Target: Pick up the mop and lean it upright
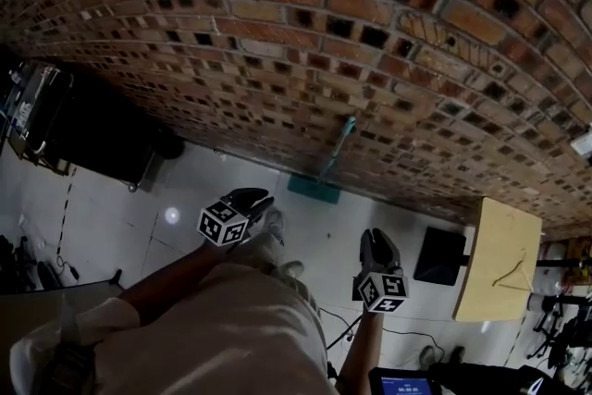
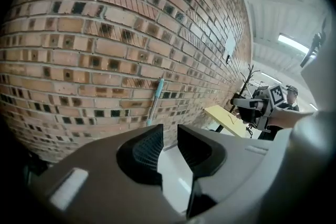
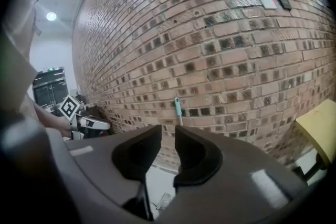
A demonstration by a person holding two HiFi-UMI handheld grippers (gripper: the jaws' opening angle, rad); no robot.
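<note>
I am facing a big brick wall [image 1: 370,60], which is filling everything ahead of both hand-held grippers. A pale tiled floor [image 1: 185,190] is running below them up to its foot. A yellow desk [image 1: 499,259] is standing off to the right of my right hand-held gripper [image 1: 377,240], well apart from it.

The mop [image 1: 333,157] is standing well ahead of both hand-held grippers and between their lines of sight. Its flat teal head [image 1: 313,190] is resting on the floor at the foot of the wall, and its thin pale-teal handle [image 1: 342,136] is leaning up against the bricks. So it is looking to me as if it is already upright. My left hand-held gripper [image 1: 254,199] is hovering low and to the left, aiming at the mop from that side.

Neither one is carrying anything. Both pairs of jaws are standing narrowly apart, with only wall and floor showing through the gaps.

I am judging the mop to be light, with a stiff, smooth, thin handle that could slide or twist between the pads. The flat head looks the heavier end, so the pole would be wanting to swing if I took it near the top. If it needs resetting, I am thinking of gripping across the handle around its middle or a little below. One hand-held gripper would be clamping while the other is steadying it higher up.
</note>
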